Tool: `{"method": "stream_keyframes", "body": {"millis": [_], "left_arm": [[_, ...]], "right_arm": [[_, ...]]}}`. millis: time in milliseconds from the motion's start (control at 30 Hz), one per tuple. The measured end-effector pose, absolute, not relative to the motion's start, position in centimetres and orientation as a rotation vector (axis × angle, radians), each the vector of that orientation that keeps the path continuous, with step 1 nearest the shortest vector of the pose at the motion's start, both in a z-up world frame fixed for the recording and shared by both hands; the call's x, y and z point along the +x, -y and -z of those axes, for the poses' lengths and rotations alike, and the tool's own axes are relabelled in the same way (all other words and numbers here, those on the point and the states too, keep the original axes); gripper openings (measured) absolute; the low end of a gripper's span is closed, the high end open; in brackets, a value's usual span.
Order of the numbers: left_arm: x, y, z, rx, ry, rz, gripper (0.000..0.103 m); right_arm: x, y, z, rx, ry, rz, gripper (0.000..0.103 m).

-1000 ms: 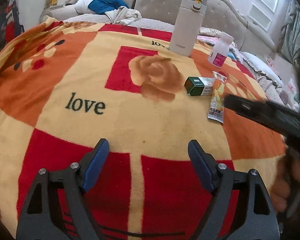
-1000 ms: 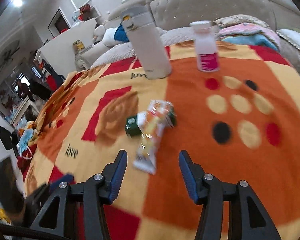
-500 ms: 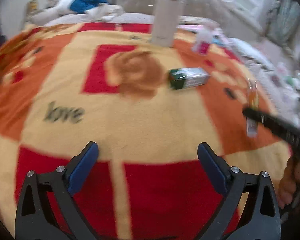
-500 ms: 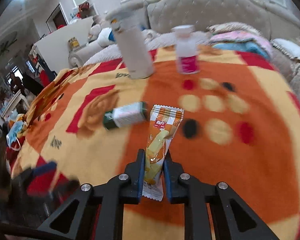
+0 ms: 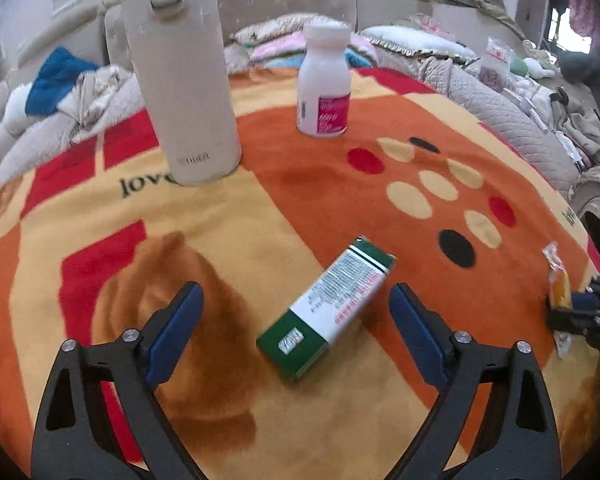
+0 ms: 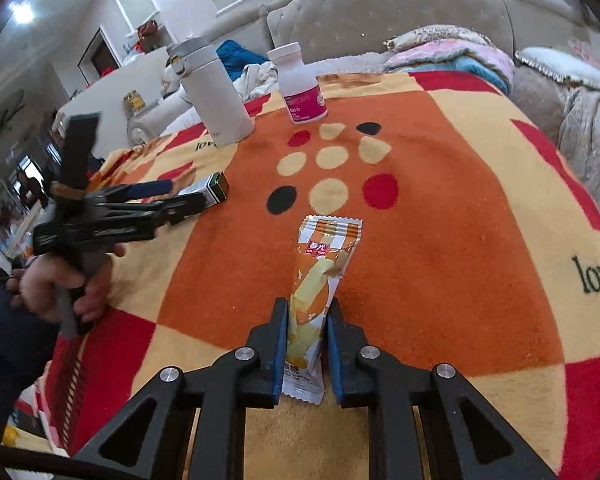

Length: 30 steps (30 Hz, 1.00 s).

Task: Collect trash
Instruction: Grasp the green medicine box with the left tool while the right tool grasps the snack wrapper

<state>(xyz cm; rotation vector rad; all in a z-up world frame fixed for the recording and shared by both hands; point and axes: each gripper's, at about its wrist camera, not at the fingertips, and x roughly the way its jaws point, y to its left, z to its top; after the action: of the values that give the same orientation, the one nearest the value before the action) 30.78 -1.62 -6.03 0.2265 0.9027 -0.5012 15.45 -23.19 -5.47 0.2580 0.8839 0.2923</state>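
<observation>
My right gripper point(image 6: 308, 332) is clamped on the orange snack wrapper point(image 6: 320, 276). My left gripper point(image 5: 296, 320) is closing, pads clear of the green box point(image 5: 328, 308) lying between them on the blanket point(image 5: 260, 200).

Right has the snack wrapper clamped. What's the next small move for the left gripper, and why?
Probably ease the left gripper down so its closing jaws straddle the green box. The box lies flat on the blanket between the fingers, untouched, while the right gripper already holds the snack wrapper.

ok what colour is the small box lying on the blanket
Green and white small box, with red print; clearest in the left wrist view.
</observation>
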Motion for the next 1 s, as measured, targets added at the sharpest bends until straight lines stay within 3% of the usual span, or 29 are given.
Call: {"method": "stream_keyframes", "body": {"millis": [67, 200, 233, 267, 300, 700, 867, 1000], "left_arm": [[30.7, 1.8, 6.4, 0.228, -0.907, 0.484, 0.084], [29.6, 1.9, 6.2, 0.179, -0.931, 0.432, 0.068], [29.1, 2.0, 6.1, 0.174, -0.924, 0.418, 0.062], [28.5, 1.9, 5.8, 0.161, -0.916, 0.412, 0.040], [27.8, 1.9, 5.6, 0.137, -0.924, 0.414, 0.032], [11.2, -0.7, 0.3, 0.029, -0.799, 0.424, 0.029], [8.3, -1.2, 1.3, 0.028, -0.814, 0.312, 0.029], [6.9, -1.5, 1.6, 0.014, -0.816, 0.219, 0.021]], "right_arm": [[15.5, 23.4, 5.5, 0.272, -0.884, -0.295, 0.016], [15.4, 23.5, 5.6, 0.292, -0.883, -0.293, 0.015], [15.4, 23.6, 5.6, 0.294, -0.883, -0.293, 0.015], [15.4, 23.7, 5.7, 0.294, -0.883, -0.290, 0.015], [15.4, 23.6, 5.6, 0.292, -0.883, -0.289, 0.015], [11.4, 21.6, 3.6, 0.189, -0.871, -0.217, 0.015], [6.4, 20.9, 1.3, 0.212, -0.836, -0.258, 0.015], [3.4, 20.4, -0.4, 0.158, -0.815, -0.284, 0.015]]}}
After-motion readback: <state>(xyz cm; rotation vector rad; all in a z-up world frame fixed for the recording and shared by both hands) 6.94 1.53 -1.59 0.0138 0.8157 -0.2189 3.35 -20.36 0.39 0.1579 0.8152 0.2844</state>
